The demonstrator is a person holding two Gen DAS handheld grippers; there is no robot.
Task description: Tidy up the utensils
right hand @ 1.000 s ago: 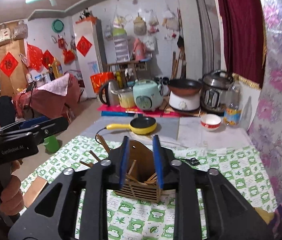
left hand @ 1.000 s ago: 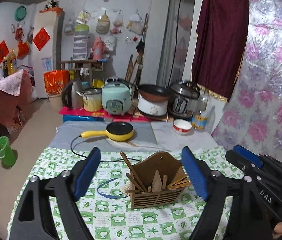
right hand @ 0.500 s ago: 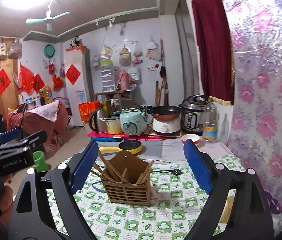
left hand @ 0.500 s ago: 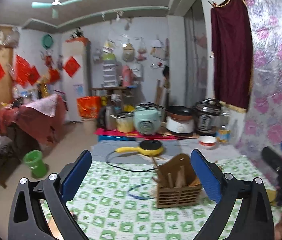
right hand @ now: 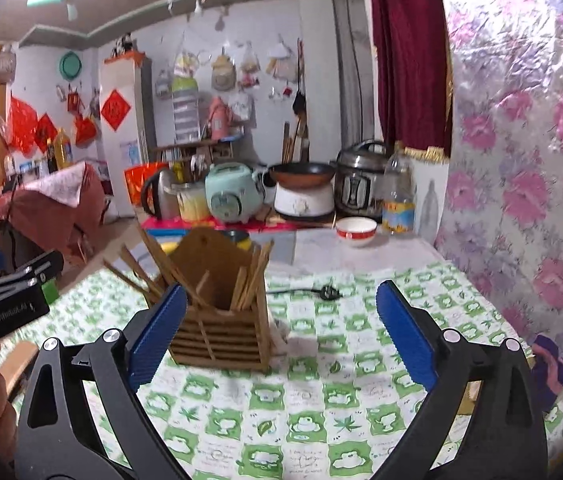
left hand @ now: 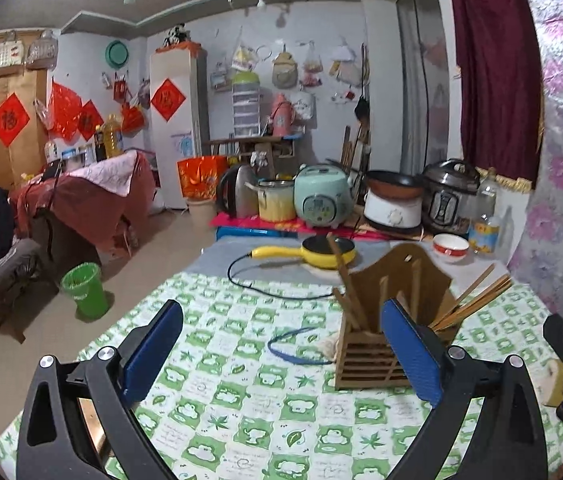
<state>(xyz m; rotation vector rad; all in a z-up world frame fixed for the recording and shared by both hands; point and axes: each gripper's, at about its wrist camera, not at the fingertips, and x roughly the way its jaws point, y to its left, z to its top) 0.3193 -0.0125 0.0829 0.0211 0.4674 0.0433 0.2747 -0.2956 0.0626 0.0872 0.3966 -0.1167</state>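
Where blue pad (left hand: 411, 354) overlaps wooden holder (left hand: 369, 356), holder's corner hidden.

Both tongs (left hand: 281, 344) (right hand: 277, 332) agape (apparently empty)

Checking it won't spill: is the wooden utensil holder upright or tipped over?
Upright. The wooden utensil holder stands flat on the green checked tablecloth, with chopsticks leaning out of its open top.

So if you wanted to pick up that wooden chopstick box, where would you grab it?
Probably by the wooden holder's slatted lower walls, one finger on each flat side, coming from the front. The chopsticks fan out on top, so a grip from above looks awkward.
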